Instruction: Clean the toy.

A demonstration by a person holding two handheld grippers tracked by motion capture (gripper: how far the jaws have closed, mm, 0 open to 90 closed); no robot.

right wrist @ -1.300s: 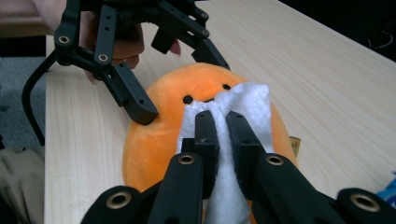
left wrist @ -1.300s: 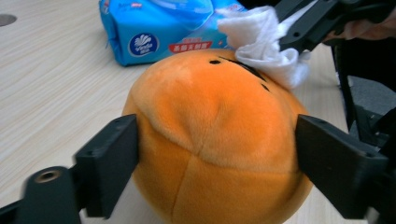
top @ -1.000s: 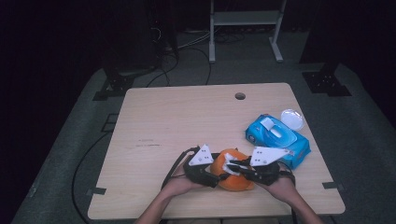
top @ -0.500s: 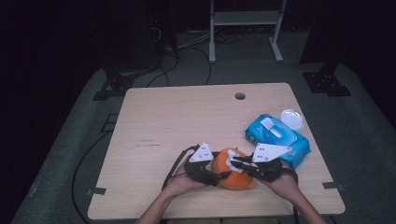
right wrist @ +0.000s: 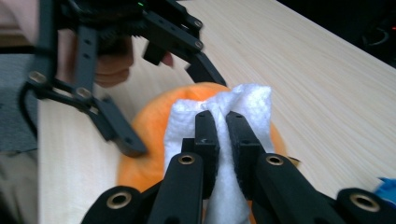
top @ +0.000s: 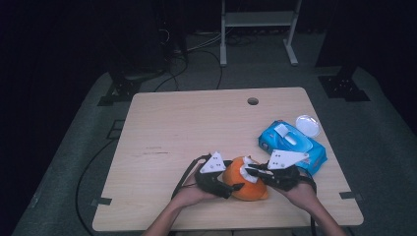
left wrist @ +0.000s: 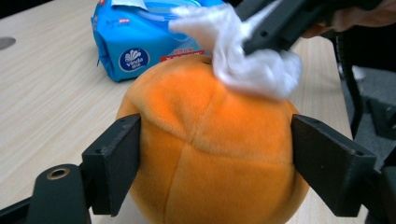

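Orange plush ball (left wrist: 210, 149) sits between the left gripper (left wrist: 215, 163), whose jaws have just been opening around it. Right gripper (right wrist: 223, 123) pinches a white wipe (right wrist: 252, 107) tight against the ball's top.

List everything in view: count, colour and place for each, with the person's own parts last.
plush ball: one, orange, near table edge, between both grippers
wipe: one, white, pressed on the ball's top
wipes pack: one, blue, right side of table
lid: one, white, behind the pack
table: one, light wood
left gripper: one, black, jaws just opening, either side of the ball
right gripper: one, black, clamped on the wipe
hands: two, at bottom edge
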